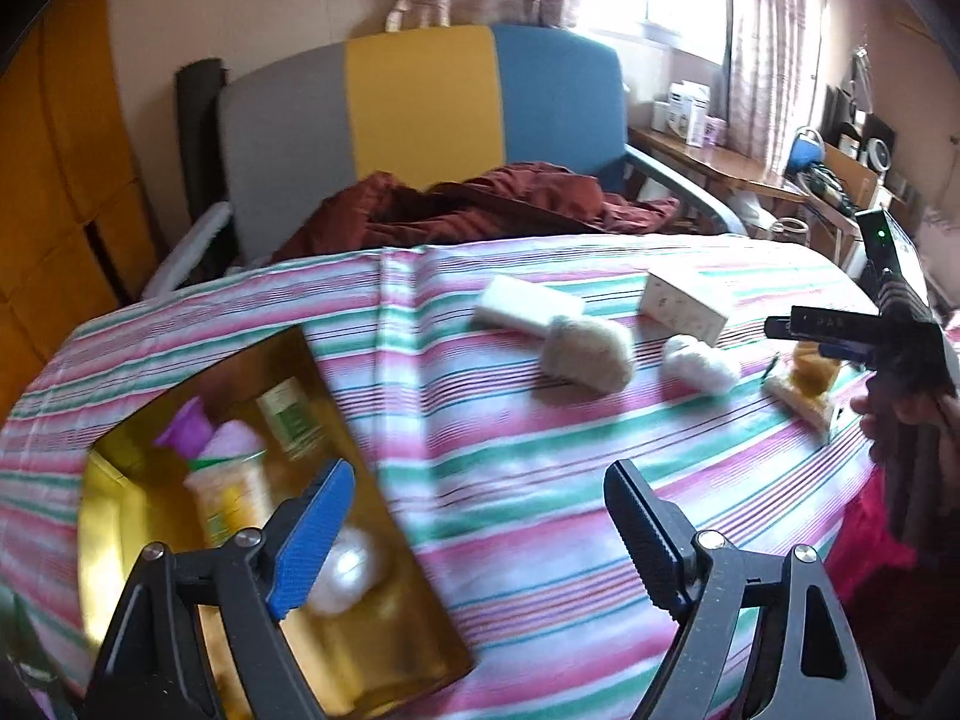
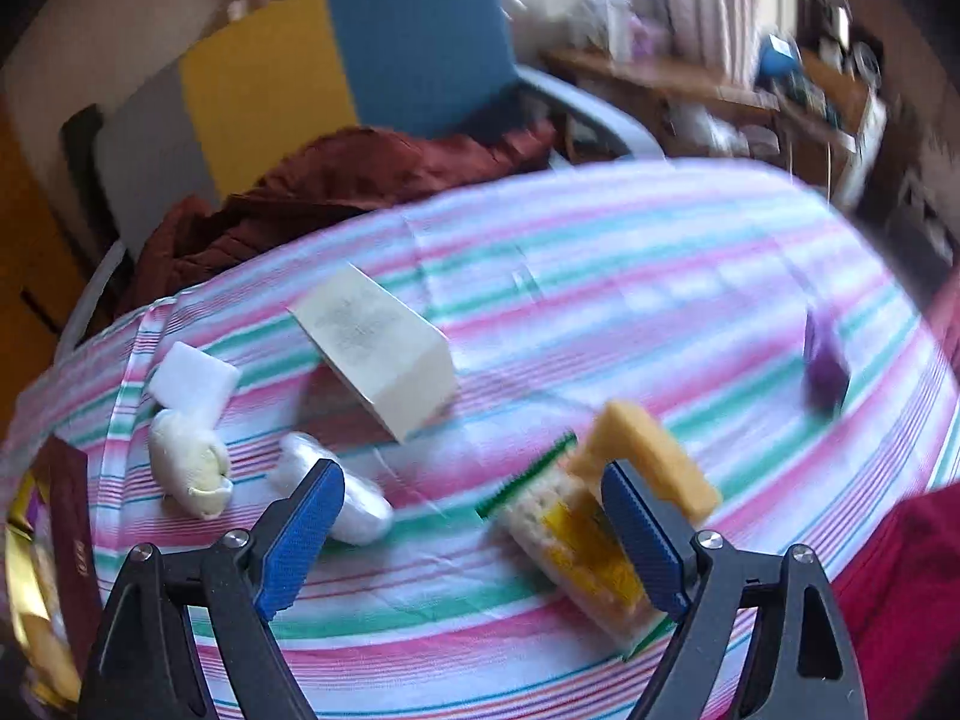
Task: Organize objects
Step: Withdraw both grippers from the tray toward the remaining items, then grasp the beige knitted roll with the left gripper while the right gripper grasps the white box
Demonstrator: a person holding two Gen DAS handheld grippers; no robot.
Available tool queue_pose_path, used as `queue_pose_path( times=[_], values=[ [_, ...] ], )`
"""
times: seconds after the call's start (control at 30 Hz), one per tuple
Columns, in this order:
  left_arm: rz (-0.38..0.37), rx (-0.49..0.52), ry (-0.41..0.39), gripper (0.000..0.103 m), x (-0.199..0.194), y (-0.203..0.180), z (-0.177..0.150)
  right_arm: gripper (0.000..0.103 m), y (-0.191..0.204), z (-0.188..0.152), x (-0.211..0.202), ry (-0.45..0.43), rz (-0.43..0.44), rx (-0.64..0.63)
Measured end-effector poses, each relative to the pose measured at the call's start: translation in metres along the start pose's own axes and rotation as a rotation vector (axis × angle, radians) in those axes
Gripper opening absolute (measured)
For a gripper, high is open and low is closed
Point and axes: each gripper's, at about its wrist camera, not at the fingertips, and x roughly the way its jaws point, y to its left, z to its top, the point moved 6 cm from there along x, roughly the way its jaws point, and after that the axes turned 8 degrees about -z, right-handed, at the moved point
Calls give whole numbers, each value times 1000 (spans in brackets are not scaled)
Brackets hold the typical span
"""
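Note:
A gold box (image 1: 120, 516) sits at the table's left and holds bottles, a purple item and a white ball. My left gripper (image 1: 477, 498) hangs open over its right edge, with nothing between the fingers. On the striped cloth (image 1: 540, 450) lie a white pad (image 1: 528, 306), a beige fluffy roll (image 1: 591, 351), a white cotton wad (image 1: 699, 363) and a white carton (image 1: 684, 300). My right gripper (image 2: 474, 480) is open above the cloth. A yellow sponge (image 2: 648, 462) and a wrapped sponge pack (image 2: 558, 534) lie by its right finger, ungripped. The cotton wad (image 2: 354, 498) lies by its left finger.
A purple object (image 2: 828, 366) lies far right on the cloth. Behind the table stands a chair (image 1: 420, 102) with a grey, yellow and blue back and a rust-red garment (image 1: 480, 204) on it. A cluttered wooden desk (image 1: 720, 162) stands at the back right. A hand (image 1: 900, 420) holds the right gripper.

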Motion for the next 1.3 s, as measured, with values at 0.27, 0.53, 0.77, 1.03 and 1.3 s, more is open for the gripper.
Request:
queue_pose_path(
  times=[0.27,0.53,0.77,1.03,1.3],
  values=[
    [-57,46,74,93,67,-37,38,89,4,-3,-1,25,45,-1],
    [-88,23,144,94,136,-47,58,89,6,-4,-1,42,64,-6],
    [-70,44,175,95,178,-52,69,89,9,-4,0,48,73,-15],
    [-130,20,195,66,192,-50,61,89,13,-8,3,59,67,-39],
    [-140,-2,202,65,182,-43,52,89,42,12,11,53,25,-205]
  ],
)
